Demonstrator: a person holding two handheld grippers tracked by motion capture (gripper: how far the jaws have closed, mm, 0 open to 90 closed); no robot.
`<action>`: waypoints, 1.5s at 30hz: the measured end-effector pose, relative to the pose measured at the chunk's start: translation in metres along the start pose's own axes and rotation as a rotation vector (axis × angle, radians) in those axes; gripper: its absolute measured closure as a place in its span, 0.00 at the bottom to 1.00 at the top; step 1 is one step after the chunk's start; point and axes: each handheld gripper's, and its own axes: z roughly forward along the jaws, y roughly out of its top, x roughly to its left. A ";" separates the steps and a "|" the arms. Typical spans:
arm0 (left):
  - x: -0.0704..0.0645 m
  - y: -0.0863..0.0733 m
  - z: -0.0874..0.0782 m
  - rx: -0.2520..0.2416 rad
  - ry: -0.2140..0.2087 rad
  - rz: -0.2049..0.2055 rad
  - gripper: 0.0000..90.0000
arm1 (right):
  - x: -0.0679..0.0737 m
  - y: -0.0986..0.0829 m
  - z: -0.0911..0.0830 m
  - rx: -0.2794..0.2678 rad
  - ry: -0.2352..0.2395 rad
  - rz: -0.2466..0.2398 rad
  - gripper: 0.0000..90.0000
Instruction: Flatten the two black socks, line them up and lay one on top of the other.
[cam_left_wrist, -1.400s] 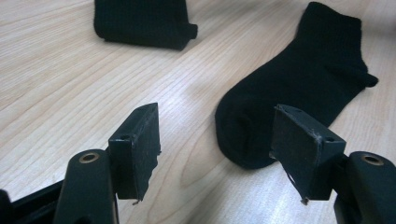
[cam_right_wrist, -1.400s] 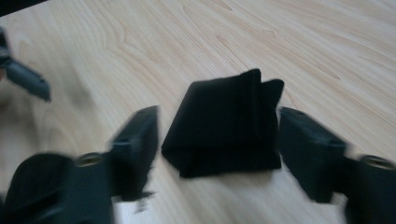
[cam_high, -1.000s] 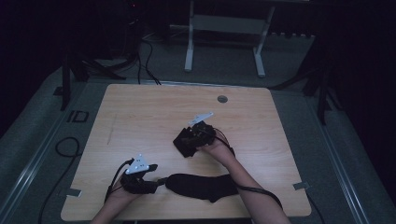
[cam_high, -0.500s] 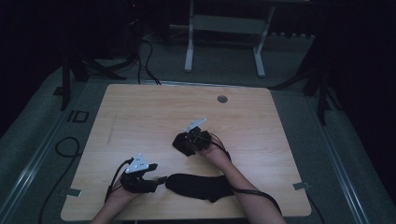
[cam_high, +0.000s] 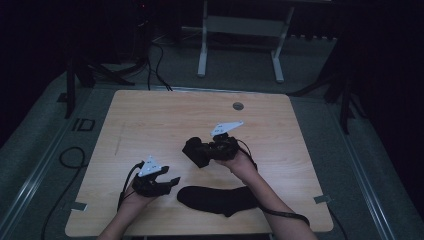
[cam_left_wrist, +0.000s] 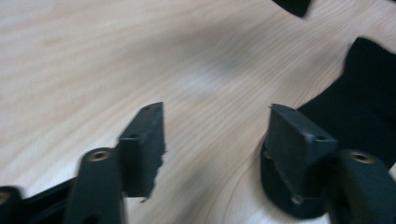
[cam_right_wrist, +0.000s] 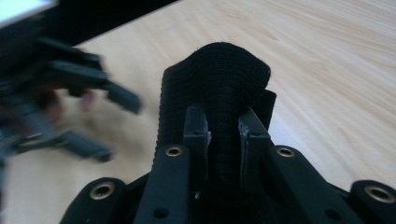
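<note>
A wooden table (cam_high: 150, 125) is seen from the high view, with a black sock (cam_high: 217, 200) lying flat near its front edge, between the two forearms. The left gripper (cam_high: 172, 181) is held low just left of that sock, jaws spread; the gap between gripper and sock cannot be judged from this view. In the left gripper view the jaws are seen wide apart with bare wood between them, and the flat sock (cam_left_wrist: 364, 107) is seen just beyond the right-hand jaw, apparently not touched.

The right gripper (cam_high: 192, 150) is held above the middle of the table with a dark bundle at its tip; what it is cannot be made out from above. The right gripper view settles it: a second sock (cam_right_wrist: 219, 93), black and ribbed, is pinched between the nearly closed jaws and bulges up over them in a fold. The left gripper (cam_right_wrist: 100, 126) is also caught there, blurred, at the left.

A small round grommet (cam_high: 238, 106) is set in the table's far side.
</note>
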 end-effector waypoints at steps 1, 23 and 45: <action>-0.001 0.003 0.000 -0.002 0.005 0.008 0.47 | 0.007 0.000 -0.006 -0.007 0.041 -0.007 0.86; -0.026 0.040 0.004 -0.109 -0.090 0.208 0.51 | 0.031 -0.021 -0.022 0.024 0.182 -0.086 0.85; -0.018 0.045 0.003 -0.039 -0.061 0.146 0.97 | 0.008 -0.017 -0.065 -0.116 0.062 -0.026 0.86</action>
